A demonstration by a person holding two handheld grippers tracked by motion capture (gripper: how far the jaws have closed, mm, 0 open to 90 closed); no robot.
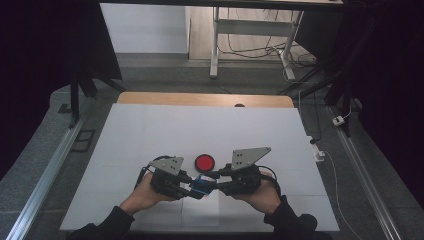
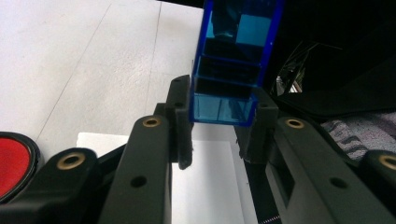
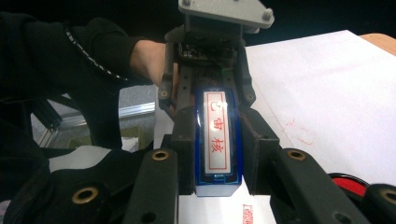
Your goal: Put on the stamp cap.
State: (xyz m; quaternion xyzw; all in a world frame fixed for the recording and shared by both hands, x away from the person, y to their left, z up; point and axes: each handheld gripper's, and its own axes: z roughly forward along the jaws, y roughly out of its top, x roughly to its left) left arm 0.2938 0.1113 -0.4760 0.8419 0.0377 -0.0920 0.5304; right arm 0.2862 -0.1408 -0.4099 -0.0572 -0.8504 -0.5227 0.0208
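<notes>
A blue see-through stamp block [image 1: 202, 184] hangs just above the table's near middle, gripped from both ends. My left gripper [image 1: 196, 189] is shut on one end, with the block [image 2: 229, 70] running away between its pads [image 2: 180, 116]. My right gripper [image 1: 212, 177] is shut on the other end. In the right gripper view the stamp's white face [image 3: 217, 140] with red characters points up at the camera. The left gripper [image 3: 205, 88] closes on its far end.
A round red ink pad [image 1: 204, 162] lies just beyond the grippers, also seen as red pad [image 2: 11, 163] and red pad [image 3: 348, 184]. A small white sheet [image 1: 200, 207] lies under the hands, with a red print [image 3: 247, 211] on it. The white table cover [image 1: 150, 135] stretches around.
</notes>
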